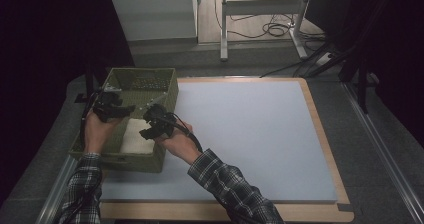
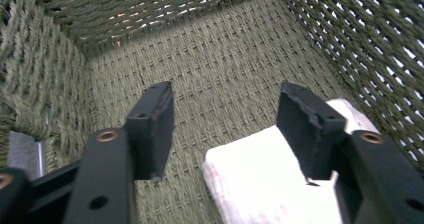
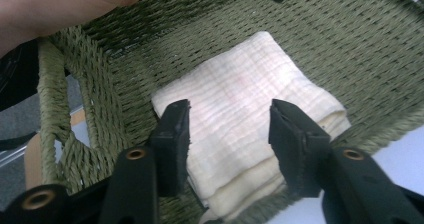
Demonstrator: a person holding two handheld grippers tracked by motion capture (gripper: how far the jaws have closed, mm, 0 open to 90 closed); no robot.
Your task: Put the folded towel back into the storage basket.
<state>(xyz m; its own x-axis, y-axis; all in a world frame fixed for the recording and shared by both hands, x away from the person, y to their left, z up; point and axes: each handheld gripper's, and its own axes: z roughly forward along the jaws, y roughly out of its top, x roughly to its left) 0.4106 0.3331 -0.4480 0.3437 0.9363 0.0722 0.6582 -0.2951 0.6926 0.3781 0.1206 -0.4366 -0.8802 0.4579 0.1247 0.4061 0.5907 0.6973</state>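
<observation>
**Cloth in the basket, both claws standing off it**

Although both my claws hung over the basket (image 1: 167, 91), neither held anything. My right gripper (image 3: 229, 115) stood half open with bare pads, and the folded cloth (image 3: 245, 134) lay straight ahead at twelve o'clock, below the jaws, its long axis running from five to eleven. Farther off, my left gripper (image 2: 225, 116) gaped too, the cloth (image 2: 260, 184) at its five o'clock. The right hand looked nearer.
</observation>
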